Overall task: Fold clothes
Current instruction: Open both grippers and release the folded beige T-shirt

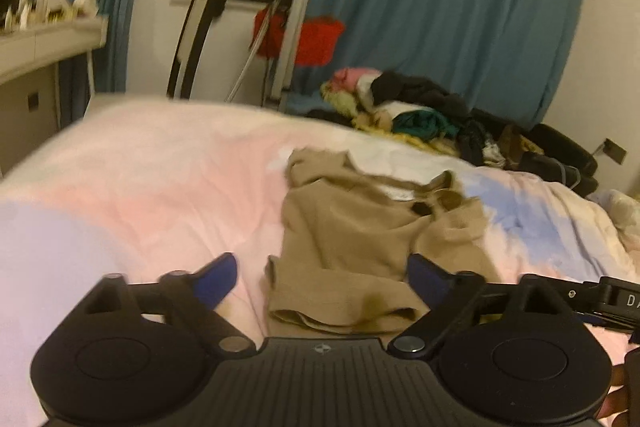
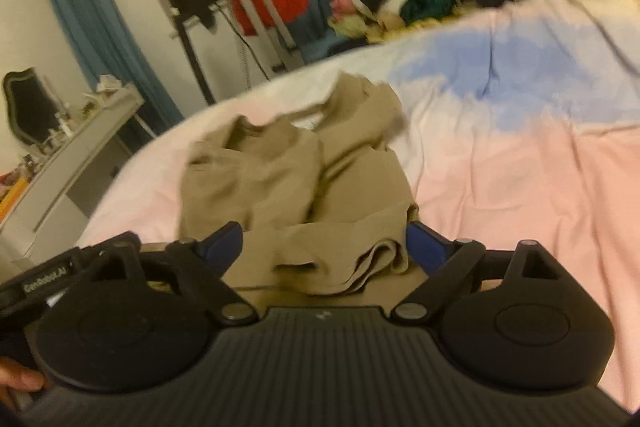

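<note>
- My left gripper and right gripper gape wide, empty.
- Both hover over the tan garment's near hem, probably for pinching its corners.

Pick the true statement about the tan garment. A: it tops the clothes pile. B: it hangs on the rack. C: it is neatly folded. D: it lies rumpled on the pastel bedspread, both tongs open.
D: the tan garment lies creased on the bedspread, ungripped.
</note>
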